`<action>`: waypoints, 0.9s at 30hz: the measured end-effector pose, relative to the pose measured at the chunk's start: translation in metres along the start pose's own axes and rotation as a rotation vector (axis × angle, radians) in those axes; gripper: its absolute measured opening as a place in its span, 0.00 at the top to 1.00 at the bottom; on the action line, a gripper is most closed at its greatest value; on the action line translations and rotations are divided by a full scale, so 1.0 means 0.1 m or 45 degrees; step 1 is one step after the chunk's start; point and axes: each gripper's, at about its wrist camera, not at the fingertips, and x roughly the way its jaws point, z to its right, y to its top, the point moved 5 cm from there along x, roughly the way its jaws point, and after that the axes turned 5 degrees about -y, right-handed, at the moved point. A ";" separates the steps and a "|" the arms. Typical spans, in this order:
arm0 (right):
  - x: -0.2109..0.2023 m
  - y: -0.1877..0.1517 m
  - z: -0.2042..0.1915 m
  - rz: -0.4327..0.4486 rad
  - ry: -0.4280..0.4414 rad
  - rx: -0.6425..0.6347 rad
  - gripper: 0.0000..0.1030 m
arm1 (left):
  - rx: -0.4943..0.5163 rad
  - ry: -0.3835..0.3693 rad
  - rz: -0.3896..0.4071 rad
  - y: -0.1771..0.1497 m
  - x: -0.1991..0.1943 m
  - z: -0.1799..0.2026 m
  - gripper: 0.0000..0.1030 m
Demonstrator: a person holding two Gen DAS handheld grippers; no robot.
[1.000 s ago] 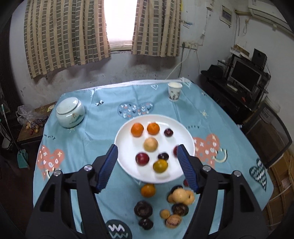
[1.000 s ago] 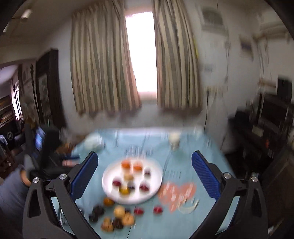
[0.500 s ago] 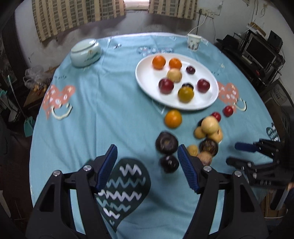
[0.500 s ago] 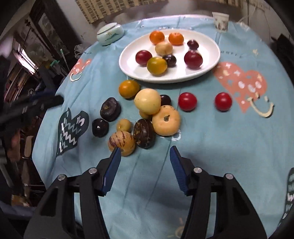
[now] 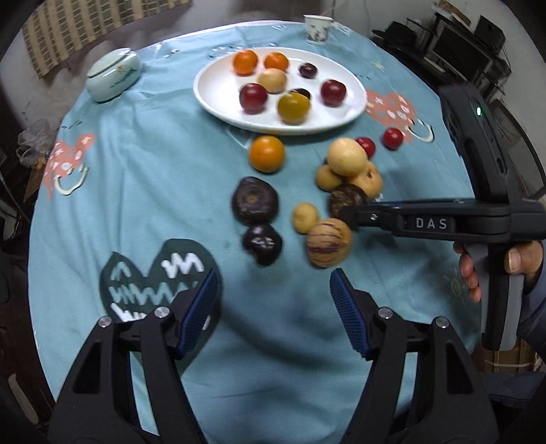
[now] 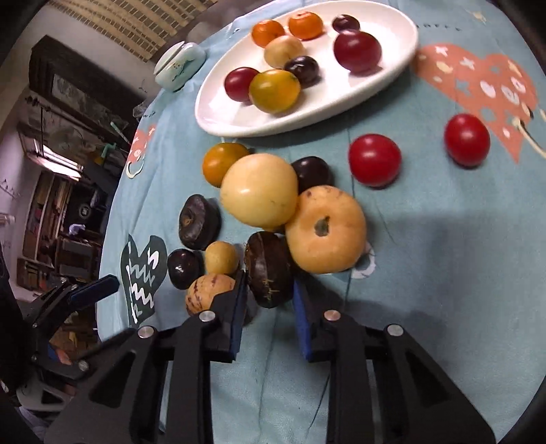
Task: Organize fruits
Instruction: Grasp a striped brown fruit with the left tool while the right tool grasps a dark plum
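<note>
A white plate (image 5: 218, 99) (image 6: 218, 116) holds several fruits. Loose fruits lie on the blue cloth in front of it: an orange (image 5: 267, 153), two dark fruits (image 5: 254, 201), a striped yellow fruit (image 5: 328, 242), pale yellow ones (image 6: 259, 194) and two red ones (image 6: 374, 160). My right gripper (image 6: 268, 290) has its jaws around a dark brown fruit (image 6: 268, 276), narrowed but with small gaps; it also shows in the left wrist view (image 5: 351, 213). My left gripper (image 5: 274, 290) is open and empty above the cloth, near the striped fruit.
A pale lidded jar (image 5: 114, 73) stands at the back left and a paper cup (image 5: 317, 29) at the back of the round table. Shelves and equipment (image 5: 471, 51) stand to the right. The table edge curves close on both sides.
Both grippers have moved down and forward toward the loose fruits. The right gripper's jaws have narrowed and now straddle the dark brown fruit.
</note>
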 end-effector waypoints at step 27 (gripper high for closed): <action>-0.63 -0.28 0.38 0.135 -0.076 0.019 0.77 | -0.007 -0.161 -0.050 0.31 0.46 0.38 0.67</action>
